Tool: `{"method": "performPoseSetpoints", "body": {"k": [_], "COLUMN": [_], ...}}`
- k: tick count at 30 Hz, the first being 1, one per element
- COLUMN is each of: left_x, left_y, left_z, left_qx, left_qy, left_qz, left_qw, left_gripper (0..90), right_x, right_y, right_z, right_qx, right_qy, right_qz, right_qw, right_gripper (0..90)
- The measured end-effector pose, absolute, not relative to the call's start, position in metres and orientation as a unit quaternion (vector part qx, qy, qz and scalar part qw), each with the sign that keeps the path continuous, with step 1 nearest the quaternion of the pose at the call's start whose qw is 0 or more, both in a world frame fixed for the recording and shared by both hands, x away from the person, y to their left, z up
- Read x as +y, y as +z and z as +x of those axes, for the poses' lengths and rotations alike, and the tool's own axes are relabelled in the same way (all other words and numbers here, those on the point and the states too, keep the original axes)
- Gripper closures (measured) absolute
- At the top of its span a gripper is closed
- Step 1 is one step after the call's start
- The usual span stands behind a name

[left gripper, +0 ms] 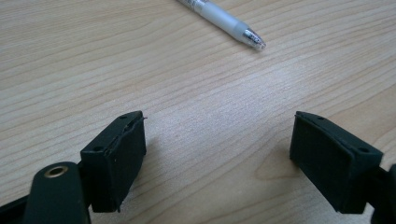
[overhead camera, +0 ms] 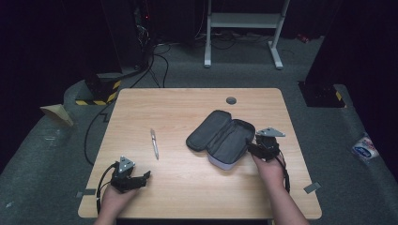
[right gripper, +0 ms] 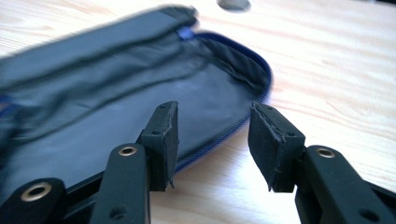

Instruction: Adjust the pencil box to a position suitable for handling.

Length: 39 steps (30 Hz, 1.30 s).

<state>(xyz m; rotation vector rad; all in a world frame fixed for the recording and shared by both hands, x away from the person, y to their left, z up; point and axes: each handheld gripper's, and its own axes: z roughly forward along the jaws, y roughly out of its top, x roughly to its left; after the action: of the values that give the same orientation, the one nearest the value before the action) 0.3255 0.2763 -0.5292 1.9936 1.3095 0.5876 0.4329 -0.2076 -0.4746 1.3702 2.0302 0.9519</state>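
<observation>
Open pencil case [overhead camera: 220,138] lying right of centre on the table [overhead camera: 187,187], pen [overhead camera: 154,143] loose beside it; left gripper [overhead camera: 141,178] spread wide short of the pen, right gripper [overhead camera: 252,146] part-open astride the case's zipped edge; likely packing step, calling next for a pinch on the pen.

A lab: dark equipment racks [overhead camera: 126,33], trailing floor cables [overhead camera: 159,58], hazard-striped floor fittings [overhead camera: 101,93].

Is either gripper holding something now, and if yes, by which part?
Nothing is held. The left gripper is open over bare wood. The right gripper is open astride the zipper edge of the open black fabric pencil case, not clamped.
</observation>
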Motion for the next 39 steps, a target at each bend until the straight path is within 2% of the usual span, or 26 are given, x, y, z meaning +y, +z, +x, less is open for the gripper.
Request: {"method": "performPoseSetpoints", "body": {"k": [6,22,26,34,39], "left_x": [0.276,0.276,0.276,0.276,0.276], "left_y": [-0.529,-0.529,-0.529,-0.529,-0.529], "left_z": [0.326,0.325,0.325,0.325,0.325], "left_qx": [0.502,0.502,0.503,0.503,0.503], "left_qy": [0.226,0.226,0.226,0.226,0.227], "left_qz": [0.765,0.764,0.764,0.764,0.763], "left_qw": [0.336,0.336,0.335,0.335,0.336], "left_gripper": [18.7,18.7,18.8,18.8,19.2], "right_x": [-0.210,-0.181,-0.181,-0.198,-0.198], "right_y": [-0.488,-0.495,-0.487,-0.472,-0.479], "right_z": [0.442,0.390,0.382,0.431,0.459], "right_qx": [0.745,0.765,0.759,0.753,0.759], "right_qy": [0.349,0.376,0.388,0.360,0.335], "right_qz": [0.519,0.478,0.468,0.486,0.502], "right_qw": [0.231,0.211,0.234,0.260,0.246], "right_gripper": [53.4,52.1,51.0,55.5,59.6]}}
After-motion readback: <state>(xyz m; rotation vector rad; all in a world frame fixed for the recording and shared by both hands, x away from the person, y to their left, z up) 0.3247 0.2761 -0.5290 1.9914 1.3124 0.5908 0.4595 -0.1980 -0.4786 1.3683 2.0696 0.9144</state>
